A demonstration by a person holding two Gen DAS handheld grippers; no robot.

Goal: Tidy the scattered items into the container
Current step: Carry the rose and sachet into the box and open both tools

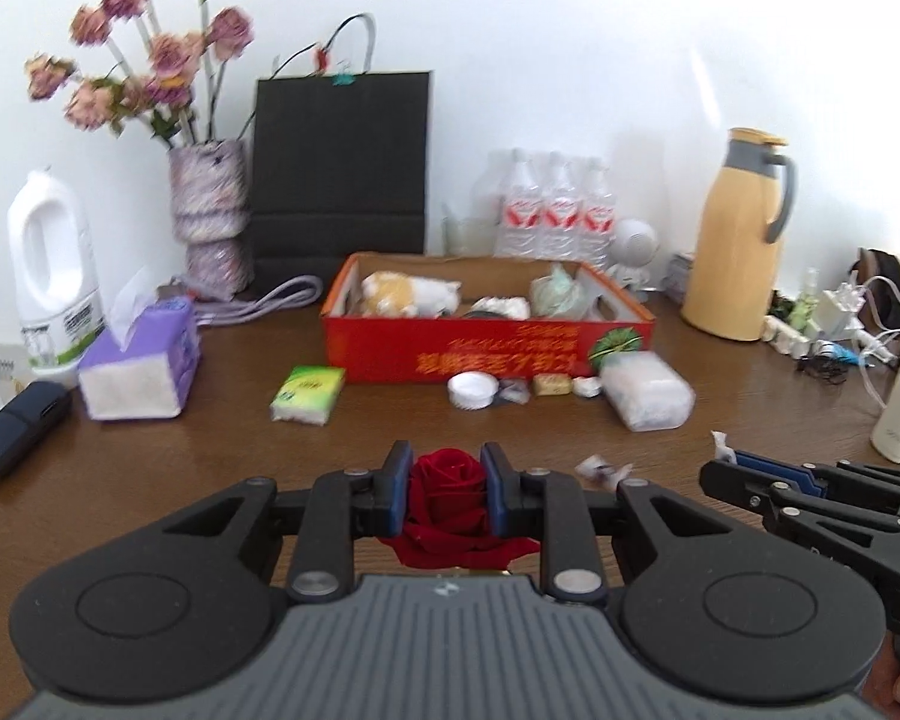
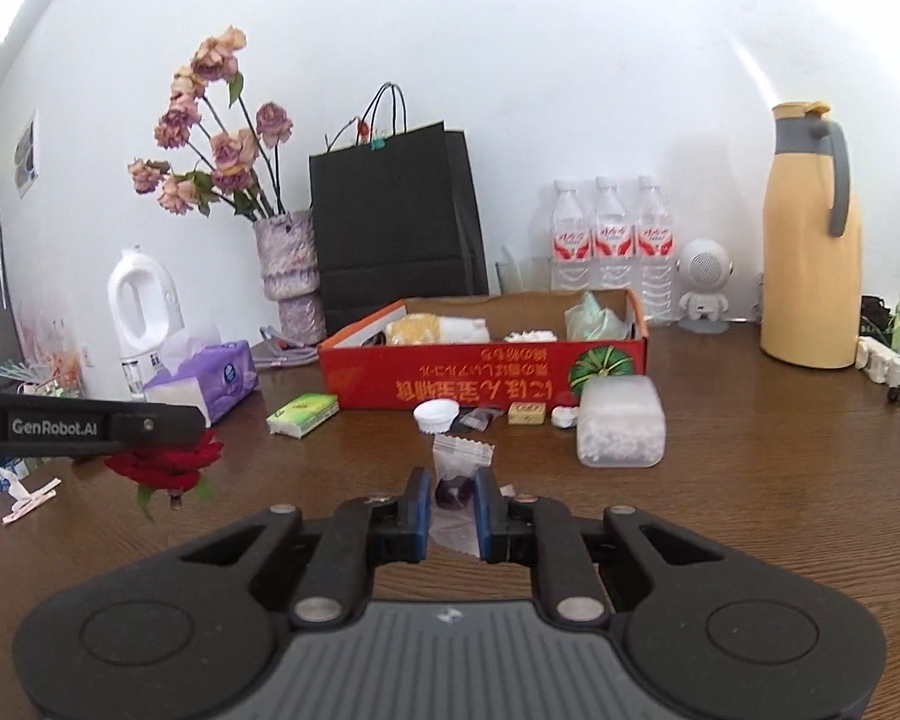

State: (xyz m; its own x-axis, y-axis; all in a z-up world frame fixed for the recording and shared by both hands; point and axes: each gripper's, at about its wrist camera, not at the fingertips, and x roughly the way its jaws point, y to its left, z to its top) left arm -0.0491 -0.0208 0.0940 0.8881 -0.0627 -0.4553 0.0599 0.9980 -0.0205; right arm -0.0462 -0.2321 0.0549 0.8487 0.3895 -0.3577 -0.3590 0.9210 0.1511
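Left claw grips one red rose, right claw pinches one clear sachet, both before the red box, three water bottles behind it.

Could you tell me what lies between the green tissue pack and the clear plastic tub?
A white lid, a dark wrapper, a yellow sweet and a white piece, clearest in the right wrist view.

Box mid-worktop holding a plush toy, paper bag behind it, vase and tissue pack to its left — bottles, flask to its right, small wrapped bits along its front.
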